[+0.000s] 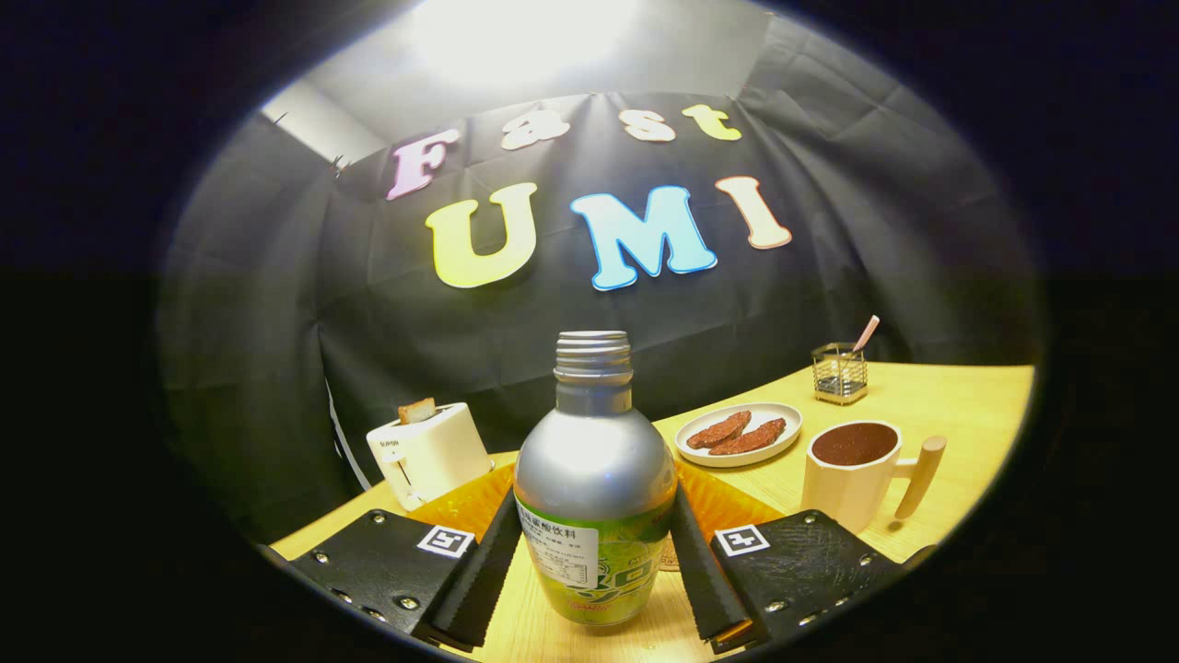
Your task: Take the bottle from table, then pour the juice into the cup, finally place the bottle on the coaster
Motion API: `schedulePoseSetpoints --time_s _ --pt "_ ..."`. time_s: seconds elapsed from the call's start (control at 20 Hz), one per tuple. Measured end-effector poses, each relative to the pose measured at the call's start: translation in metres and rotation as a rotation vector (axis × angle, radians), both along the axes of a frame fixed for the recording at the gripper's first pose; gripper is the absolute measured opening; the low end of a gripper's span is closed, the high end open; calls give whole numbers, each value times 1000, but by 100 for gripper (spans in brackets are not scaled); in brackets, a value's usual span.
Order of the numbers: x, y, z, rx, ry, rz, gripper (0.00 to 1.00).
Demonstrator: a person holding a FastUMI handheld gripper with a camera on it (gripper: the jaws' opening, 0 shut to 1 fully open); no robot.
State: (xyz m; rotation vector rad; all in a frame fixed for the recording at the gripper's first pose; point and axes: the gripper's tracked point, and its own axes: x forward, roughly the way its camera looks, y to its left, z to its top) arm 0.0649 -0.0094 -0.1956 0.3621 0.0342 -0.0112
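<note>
A silver bottle (594,460) with a green label and a threaded, capless neck stands upright between my fingers. My gripper (594,529) is shut on it, with the black ridged pads (488,571) pressing on both sides of its lower body. Its base sits low over the wooden table (958,414); I cannot tell whether it touches. Directly behind the bottle lies an orange coaster (461,502), showing on both sides of it. A cream cup (852,483) with a wooden handle stands to the right beyond my right finger, filled with something dark.
A white plate (737,433) with brown pieces lies behind the coaster, right of the bottle. A cream toaster (428,451) with a slice of bread in it stands at the back left. A wire holder (840,373) with a stick stands far right by the wall.
</note>
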Motion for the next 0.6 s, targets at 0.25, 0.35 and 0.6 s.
schedulePoseSetpoints --time_s 0.25,0.35,0.6 --pt "11 -23 4 166 -18 -11 80" --pt "16 -30 3 231 -8 -13 80" --pt "26 -39 2 438 -2 -8 80"
